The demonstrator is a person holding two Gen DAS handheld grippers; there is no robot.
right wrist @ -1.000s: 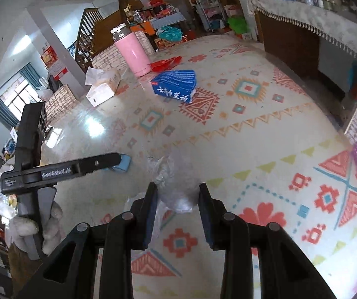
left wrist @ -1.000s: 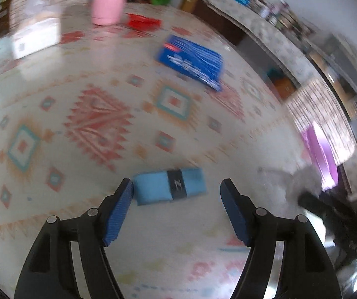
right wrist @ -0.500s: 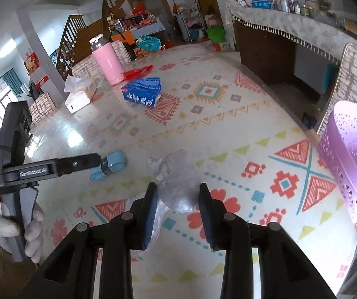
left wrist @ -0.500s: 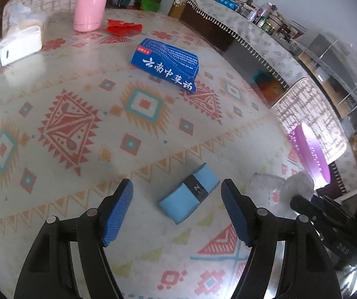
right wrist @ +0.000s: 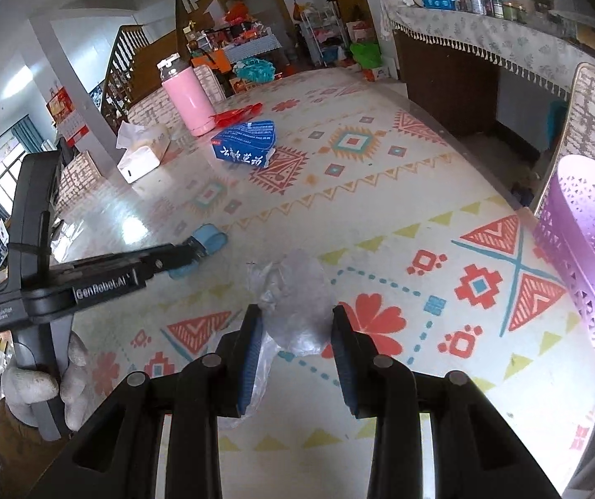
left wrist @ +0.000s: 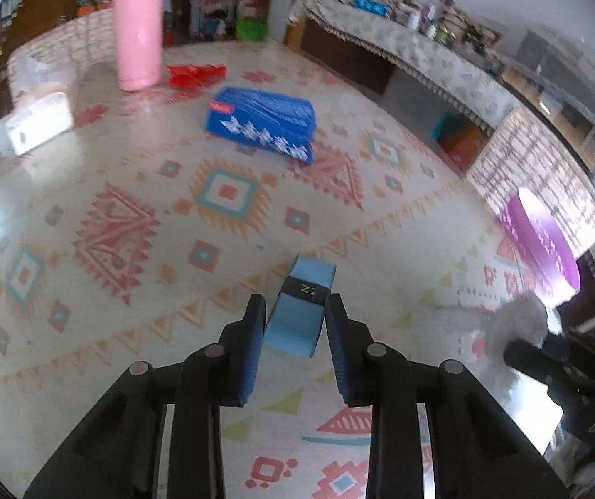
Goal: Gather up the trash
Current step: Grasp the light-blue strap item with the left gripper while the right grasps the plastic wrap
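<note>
Closing around a light blue packet [left wrist: 301, 312] on the patterned table [left wrist: 102, 191], the left gripper [left wrist: 295, 324]; the right gripper [right wrist: 295, 324] pinches a crumpled clear bag [right wrist: 293, 303]; farther right, a purple basket [right wrist: 588, 258], its inside hidden

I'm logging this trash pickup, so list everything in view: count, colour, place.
light blue roll: 1, blue with a black band, between the left gripper's closing jaws
clear plastic wad: 1, see-through, clamped in the right gripper
purple basket: 1, perforated, at the table's right edge
blue packet: 1, white lettering, far middle of the table
red wrapper: 1, beside the pink bottle
pink bottle: 1, upright, far end
tissue box: 1, white, far left
table: 1, patterned cover under a glossy top
left gripper: 1, black with blue pads
right gripper: 1, black with blue pads
gloved hand: 1, white glove, holding the left gripper's handle
</note>
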